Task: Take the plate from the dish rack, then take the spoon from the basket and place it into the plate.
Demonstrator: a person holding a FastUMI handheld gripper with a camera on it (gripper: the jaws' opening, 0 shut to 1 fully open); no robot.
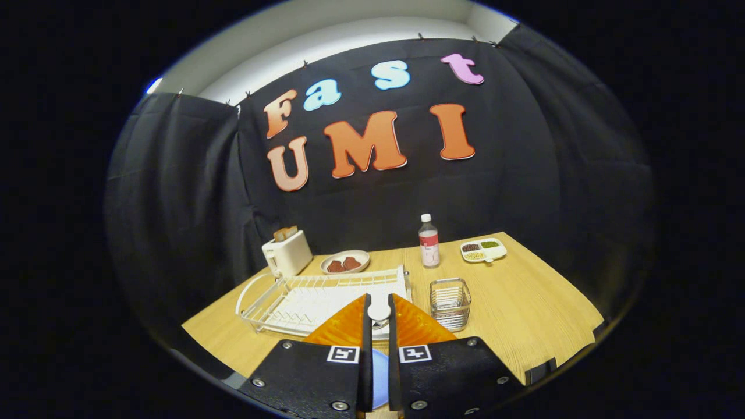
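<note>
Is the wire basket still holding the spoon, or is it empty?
Empty: the wire basket shows bare mesh. A white spoon is pinched between the nearly closed fingers of the gripper, above a blue plate.

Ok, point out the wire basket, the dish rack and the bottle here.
wire basket (450, 302): gripper view, on its front wire wall.
dish rack (326, 294): gripper view, on the white wire grid.
bottle (429, 247): gripper view, on its labelled body.
</note>
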